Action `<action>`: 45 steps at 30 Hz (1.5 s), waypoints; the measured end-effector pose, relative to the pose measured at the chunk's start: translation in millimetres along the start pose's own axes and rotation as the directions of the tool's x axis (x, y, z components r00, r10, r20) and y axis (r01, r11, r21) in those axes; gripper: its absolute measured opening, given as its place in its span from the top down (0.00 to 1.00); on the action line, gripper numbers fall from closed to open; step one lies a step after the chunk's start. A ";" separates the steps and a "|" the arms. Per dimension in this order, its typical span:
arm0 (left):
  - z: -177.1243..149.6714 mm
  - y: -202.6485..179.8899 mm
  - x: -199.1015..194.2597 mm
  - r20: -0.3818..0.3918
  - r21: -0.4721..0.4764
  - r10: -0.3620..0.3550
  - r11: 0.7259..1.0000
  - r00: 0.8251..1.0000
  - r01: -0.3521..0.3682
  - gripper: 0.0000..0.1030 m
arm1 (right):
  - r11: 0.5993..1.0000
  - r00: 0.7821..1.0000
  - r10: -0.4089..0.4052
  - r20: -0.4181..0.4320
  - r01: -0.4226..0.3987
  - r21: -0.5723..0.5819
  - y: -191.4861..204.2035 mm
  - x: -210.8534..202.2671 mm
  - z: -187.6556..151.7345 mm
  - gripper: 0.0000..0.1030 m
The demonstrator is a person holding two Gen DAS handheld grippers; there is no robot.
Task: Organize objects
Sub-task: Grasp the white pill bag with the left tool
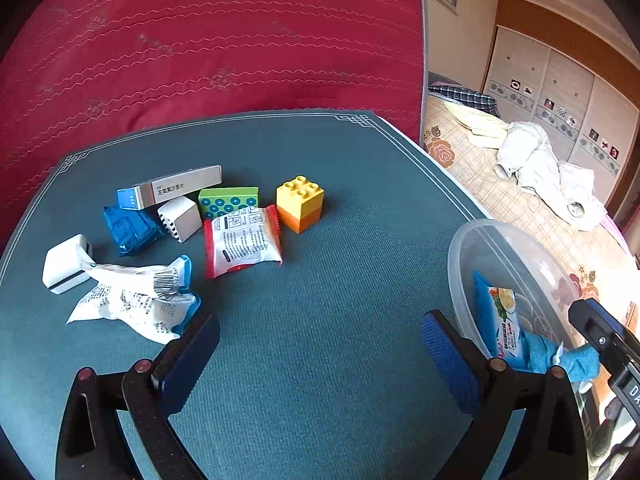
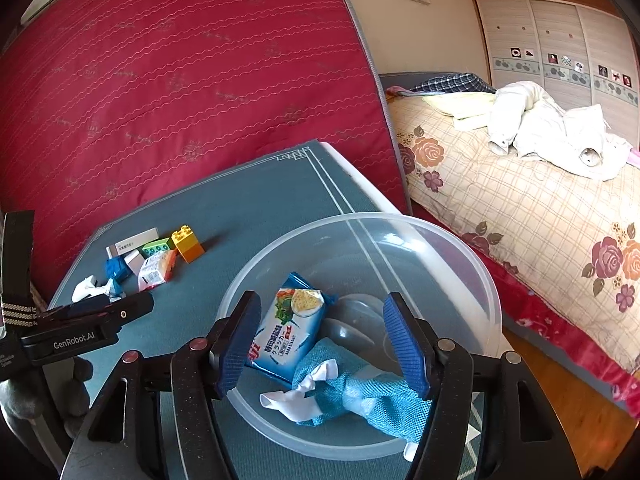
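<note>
The left tongs hang spread wide over the bare teal table, gripping nothing. The right tongs are likewise parted and empty, poised above the clear plastic bowl at the table's right edge.

Taking the bowl as landmark: inside it lie a blue cracker packet and, nearer the camera, a blue mesh cloth with a white tag. The cloth sits between the right tongs' pads without touching them, as far as can be seen.

Well to the left of the bowl, a cluster of loose items waits on the table: a yellow-and-orange building block, a green dotted block just beside it, a red-edged white snack packet in front of that, a long medicine box leaning on a small white box, a blue wrapper, a white cube, and a crumpled white-and-blue wrapper closest to the left tongs' left pad.

Behind the table stands a red quilted mattress; right of the bowl is a bed with white clothing.
</note>
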State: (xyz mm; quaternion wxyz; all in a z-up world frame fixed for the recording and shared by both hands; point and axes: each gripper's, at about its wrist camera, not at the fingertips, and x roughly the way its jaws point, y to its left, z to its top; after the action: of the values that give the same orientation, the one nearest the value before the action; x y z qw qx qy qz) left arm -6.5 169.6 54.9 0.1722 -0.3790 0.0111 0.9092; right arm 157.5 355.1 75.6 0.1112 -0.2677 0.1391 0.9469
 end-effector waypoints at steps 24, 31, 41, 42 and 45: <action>-6.0 128.0 -1.5 -0.092 -0.395 0.036 0.916 0.995 -0.070 0.01 | 0.969 0.986 0.164 -0.022 -0.165 -0.185 106.2 18.5 -9.0 0.12; 1.2 150.5 8.2 -0.114 -0.534 -0.011 0.844 0.993 -0.052 0.01 | 0.960 0.981 0.188 -0.049 -0.194 -0.202 118.5 27.0 -13.2 0.12; 10.9 156.8 29.4 -0.143 -0.597 0.006 0.797 0.990 -0.091 0.01 | 0.957 0.978 0.193 -0.085 -0.206 -0.206 127.6 38.7 -19.4 0.12; 11.3 156.0 30.7 -0.146 -0.589 0.019 0.801 0.989 -0.103 0.01 | 0.956 0.977 0.193 -0.087 -0.207 -0.206 128.2 39.7 -19.9 0.12; 11.4 152.8 31.6 -0.146 -0.558 0.062 0.819 0.987 -0.134 0.01 | 0.956 0.977 0.192 -0.094 -0.208 -0.209 130.7 41.4 -21.6 0.12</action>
State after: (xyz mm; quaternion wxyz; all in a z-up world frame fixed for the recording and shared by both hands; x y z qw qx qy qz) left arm -84.1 37.2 24.3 0.0040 -0.4662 -0.2288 0.8546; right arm 96.1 231.4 62.4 -0.0202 -0.2973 0.0648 0.9524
